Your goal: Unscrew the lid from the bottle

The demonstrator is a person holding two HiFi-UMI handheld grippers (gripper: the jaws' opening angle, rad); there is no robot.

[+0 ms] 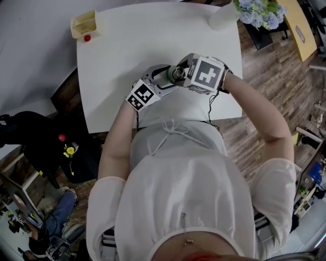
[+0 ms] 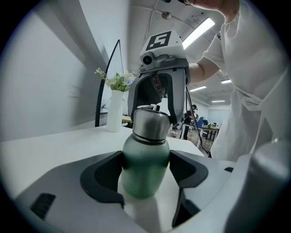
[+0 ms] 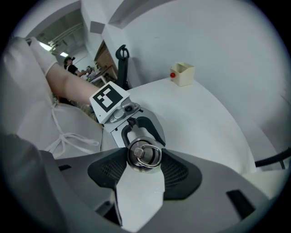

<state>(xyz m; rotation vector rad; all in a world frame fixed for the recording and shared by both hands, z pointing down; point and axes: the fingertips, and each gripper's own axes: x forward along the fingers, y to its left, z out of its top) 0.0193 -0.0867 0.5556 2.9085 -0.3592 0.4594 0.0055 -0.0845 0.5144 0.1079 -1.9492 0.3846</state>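
A green bottle (image 2: 144,168) with a steel lid (image 2: 150,123) stands upright on the white table (image 1: 122,51) near its front edge. My left gripper (image 2: 146,176) comes in from the side and is shut on the bottle's body, one pad on each flank. From above, my right gripper (image 3: 144,160) points steeply down over the lid (image 3: 144,154), which carries a metal ring, and its pads press on both sides of the lid. In the head view the bottle (image 1: 175,75) shows between the left gripper (image 1: 160,82) and the right gripper (image 1: 184,70).
A small cream container (image 1: 84,24) with a red ball beside it sits at the table's far left corner. A white vase (image 1: 220,19) of blue flowers (image 1: 259,11) stands at the far right corner. The person's body is against the front edge.
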